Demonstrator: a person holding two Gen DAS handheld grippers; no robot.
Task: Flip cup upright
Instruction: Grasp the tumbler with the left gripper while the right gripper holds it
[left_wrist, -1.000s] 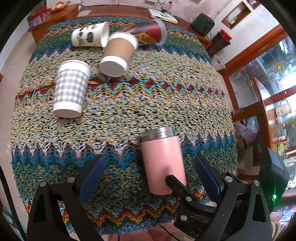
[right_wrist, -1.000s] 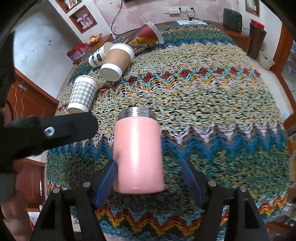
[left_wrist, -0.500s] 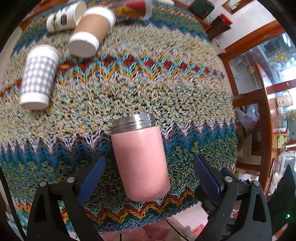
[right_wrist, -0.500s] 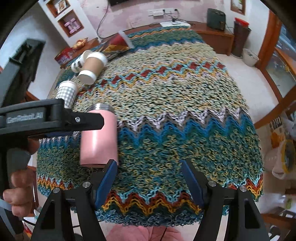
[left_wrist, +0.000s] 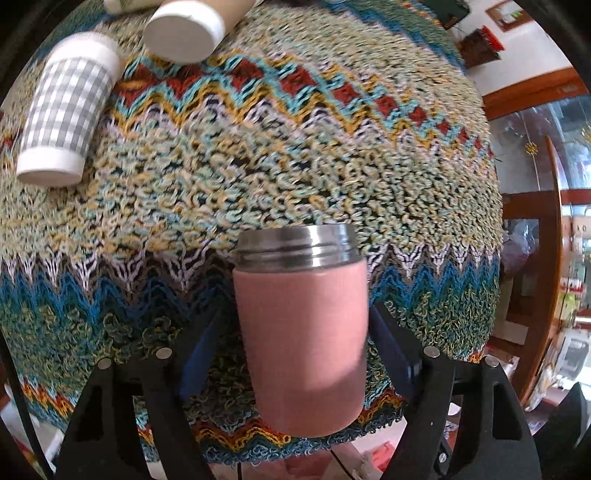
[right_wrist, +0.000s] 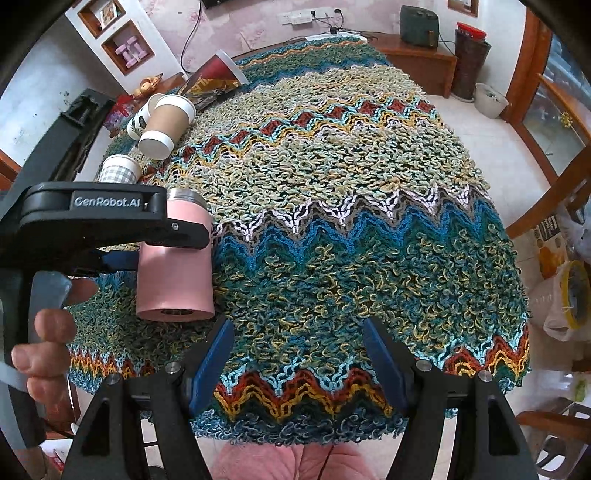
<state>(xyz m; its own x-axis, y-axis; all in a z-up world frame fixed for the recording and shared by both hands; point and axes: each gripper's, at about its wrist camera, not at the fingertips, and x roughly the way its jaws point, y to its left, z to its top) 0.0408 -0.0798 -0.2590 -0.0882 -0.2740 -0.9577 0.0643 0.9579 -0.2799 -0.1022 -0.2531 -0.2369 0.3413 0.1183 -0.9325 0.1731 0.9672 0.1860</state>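
A pink tumbler (left_wrist: 301, 339) with a steel threaded rim lies on its side on the knitted zigzag cloth (left_wrist: 280, 173), near the table's front edge, rim pointing away. My left gripper (left_wrist: 295, 354) is closed around its pink body, blue pads against both sides. In the right wrist view the tumbler (right_wrist: 175, 266) sits at the left with the left gripper over it. My right gripper (right_wrist: 297, 354) is open and empty, off to the tumbler's right near the front edge.
Lying on the cloth at the far left are a grey checked paper cup (left_wrist: 64, 110), a brown paper cup (right_wrist: 164, 127), a white printed cup (right_wrist: 138, 122) and a red patterned cup (right_wrist: 212, 79). The table edge is just below the grippers.
My left gripper moved in around the pink tumbler and its jaws closed on it. My right gripper drew back to the right, leaving the tumbler.
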